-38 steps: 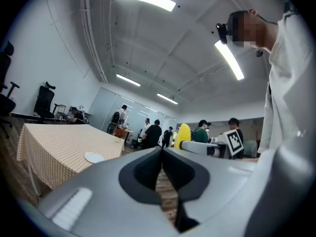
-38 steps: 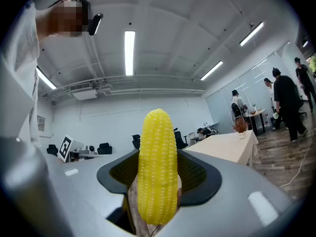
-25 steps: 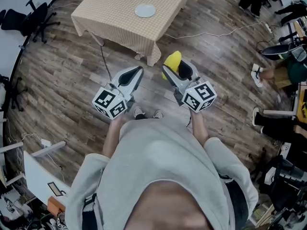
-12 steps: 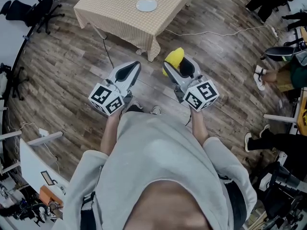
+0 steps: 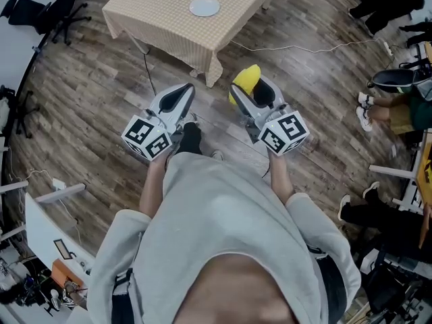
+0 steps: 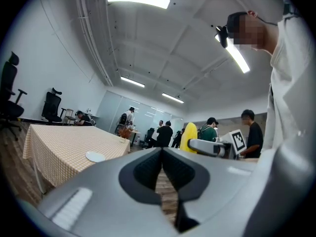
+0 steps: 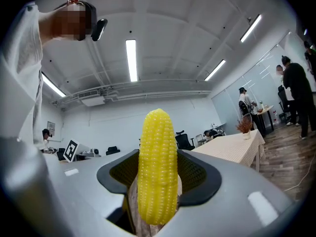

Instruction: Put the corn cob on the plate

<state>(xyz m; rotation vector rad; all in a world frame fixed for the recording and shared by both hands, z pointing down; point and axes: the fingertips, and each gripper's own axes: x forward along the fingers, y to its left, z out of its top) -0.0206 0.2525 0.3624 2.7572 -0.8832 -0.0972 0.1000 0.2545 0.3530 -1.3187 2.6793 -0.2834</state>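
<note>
Within right claw [image 5: 251,94], corn cob [image 7: 157,167] clamped, plate [image 5: 204,7] on table [image 5: 162,20] beyond.

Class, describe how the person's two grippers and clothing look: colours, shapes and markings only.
Both the left gripper and the right gripper have smooth light-grey shells, with black ribbed pads lining the jaws. Each carries a white cube printed with black square markers. The person wears a light grey top.

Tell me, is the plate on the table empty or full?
Empty: the plate shows bare white, and the corn cob sits clamped in the right tongs.
</note>
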